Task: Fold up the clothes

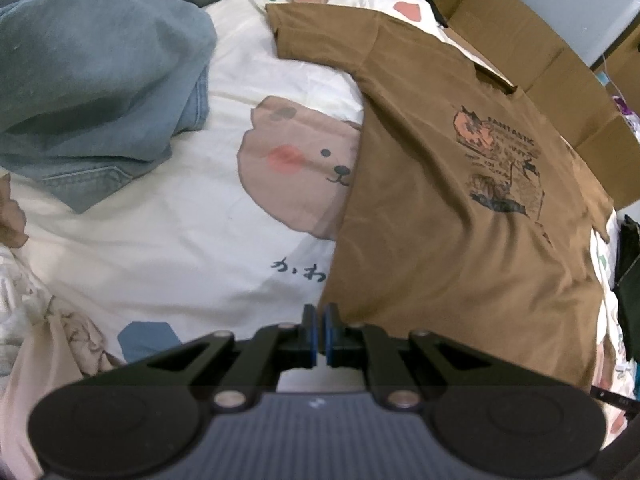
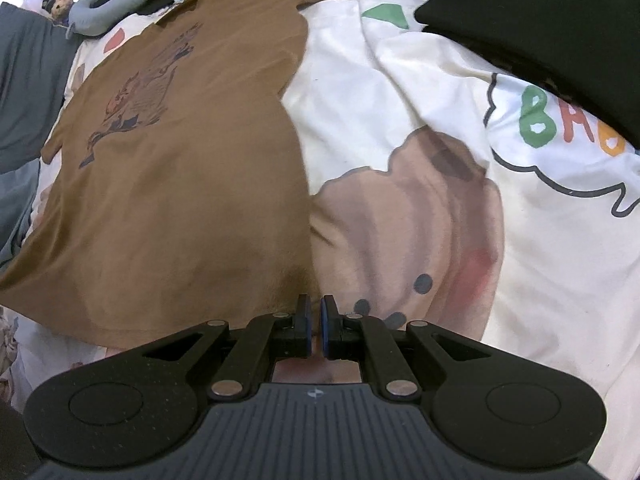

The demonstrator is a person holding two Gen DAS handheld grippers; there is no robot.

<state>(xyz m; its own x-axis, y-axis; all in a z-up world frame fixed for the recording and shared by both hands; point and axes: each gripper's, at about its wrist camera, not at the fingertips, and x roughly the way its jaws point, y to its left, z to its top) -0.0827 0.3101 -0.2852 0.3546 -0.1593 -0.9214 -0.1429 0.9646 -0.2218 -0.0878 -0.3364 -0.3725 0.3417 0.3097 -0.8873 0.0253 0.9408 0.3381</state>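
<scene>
Bedding with a bear print (image 1: pixel 224 240) covers the work surface in both views. On it my brown T-shirt (image 1: pixel 460 220) lies spread flat, print side up, filling the centre right of the left wrist view and the centre left of the right wrist view (image 2: pixel 180 184). One sleeve reaches toward the top centre of the left view.

My left gripper (image 1: pixel 321 316) sits at the bottom centre of its frame, at the lower left corner of the shirt's hem. Its blue pads stand almost together with only a thin slit between them; whether a fold of hem is caught there I cannot tell.

My right gripper (image 2: pixel 315 306) sits at the bottom centre of its frame, at the lower right corner of the hem, beside the shirt's side edge. Its pads are likewise pressed near together, and I cannot tell if cloth is nipped.

Containers: a flattened cardboard box (image 1: pixel 532 36) runs along the upper right of the left view, partly under the shirt's shoulder; I see nothing in it.

Other items: blue denim clothing (image 1: pixel 100 92) heaped at upper left of the left view; a black garment (image 2: pixel 540 20) at upper right of the right view; a grey plush toy (image 2: pixel 108 8) at upper left there.
</scene>
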